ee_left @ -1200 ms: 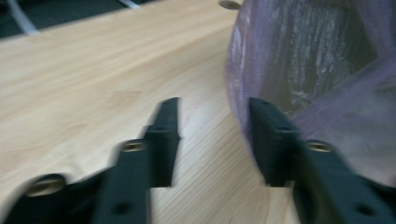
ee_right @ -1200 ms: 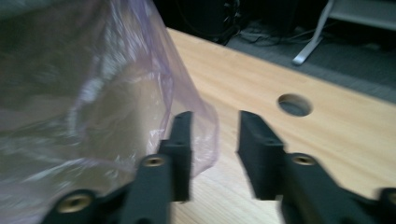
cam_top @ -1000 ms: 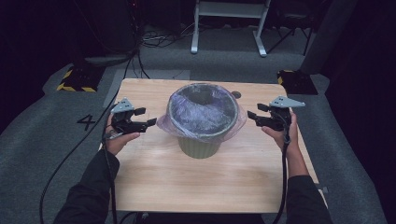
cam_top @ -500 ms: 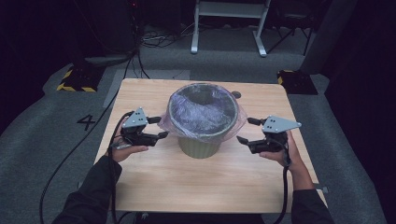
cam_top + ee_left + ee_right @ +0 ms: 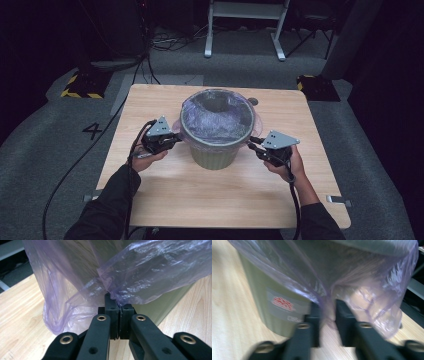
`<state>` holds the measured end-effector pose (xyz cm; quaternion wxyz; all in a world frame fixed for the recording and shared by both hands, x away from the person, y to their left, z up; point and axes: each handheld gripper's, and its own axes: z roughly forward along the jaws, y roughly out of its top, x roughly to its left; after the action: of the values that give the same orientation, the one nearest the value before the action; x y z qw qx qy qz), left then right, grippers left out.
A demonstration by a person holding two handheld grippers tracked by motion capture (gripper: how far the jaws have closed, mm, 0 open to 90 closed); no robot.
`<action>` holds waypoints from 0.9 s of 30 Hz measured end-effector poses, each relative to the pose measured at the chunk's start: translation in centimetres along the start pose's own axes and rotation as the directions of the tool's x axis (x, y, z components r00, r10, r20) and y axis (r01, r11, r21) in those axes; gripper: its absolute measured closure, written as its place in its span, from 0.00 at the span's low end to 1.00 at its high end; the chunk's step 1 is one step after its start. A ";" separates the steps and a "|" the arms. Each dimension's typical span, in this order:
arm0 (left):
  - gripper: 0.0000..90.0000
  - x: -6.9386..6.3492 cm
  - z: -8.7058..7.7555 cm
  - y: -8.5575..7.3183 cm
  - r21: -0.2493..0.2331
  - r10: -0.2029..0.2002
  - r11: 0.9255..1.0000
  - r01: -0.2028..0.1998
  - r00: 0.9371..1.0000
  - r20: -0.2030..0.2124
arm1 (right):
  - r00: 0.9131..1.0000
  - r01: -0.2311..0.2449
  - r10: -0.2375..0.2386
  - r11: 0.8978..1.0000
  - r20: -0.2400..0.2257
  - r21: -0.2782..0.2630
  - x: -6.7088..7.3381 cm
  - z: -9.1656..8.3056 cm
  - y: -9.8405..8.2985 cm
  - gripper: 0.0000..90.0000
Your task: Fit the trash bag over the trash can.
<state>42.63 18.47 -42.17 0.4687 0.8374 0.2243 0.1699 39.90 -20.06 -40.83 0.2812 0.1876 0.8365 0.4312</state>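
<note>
An olive-green bin stands in the middle of the wooden table, lined with a thin purple plastic bag whose edge hangs over the rim. My left gripper is at the bin's left side. Its jaws have just been closing and are shut on a fold of the bag's overhang, the left gripper pinching it beside the bin wall. At the bin's right side, my right gripper has also just been closing. The right gripper holds a bunch of the bag between its nearly closed jaws, in a blurred view.
A white label with red print is on the bin's side. A small dark round spot lies on the table behind the bin. Cables trail off the near edge. A white frame and striped blocks stand on the grey floor beyond.
Both hands came in from the table's sides toward me and to the bin. Both grippers' jaws, open before, have closed on the bag's overhang.
</note>
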 end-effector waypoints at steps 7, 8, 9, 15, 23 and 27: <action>1.00 -0.9 0.6 -0.9 0.020 0.024 1.000 -0.024 1.000 0.015 | 0.998 -0.022 0.023 1.000 -0.052 0.012 0.3 0.4 -0.9 1.00; 1.00 -1.2 0.7 -1.1 0.027 0.035 0.999 -0.035 0.999 0.015 | 0.998 -0.027 0.028 1.000 -0.057 0.010 0.4 0.5 -1.0 1.00; 1.00 -1.4 0.8 -1.2 0.028 0.045 0.999 -0.045 0.999 0.004 | 0.997 -0.030 0.031 1.000 -0.064 0.010 0.5 0.5 -1.2 1.00; 1.00 -2.4 1.2 -2.2 0.052 0.093 0.994 -0.092 0.995 -0.020 | 0.998 -0.005 0.005 1.000 -0.059 0.002 1.2 0.2 -1.5 1.00; 0.91 -2.1 2.7 -3.4 0.127 0.060 0.990 -0.057 0.998 -0.022 | 0.992 -0.052 0.063 0.993 -0.108 0.108 0.8 1.9 -3.5 1.00; 0.72 -2.2 2.8 -4.1 0.149 0.038 0.988 -0.038 0.999 0.001 | 0.994 -0.048 0.061 0.989 -0.093 0.141 0.6 2.5 -3.8 1.00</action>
<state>41.26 17.21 -47.31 0.4014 0.8740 0.2206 0.1623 40.72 -20.36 -45.33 0.2148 0.2082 0.8716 0.3883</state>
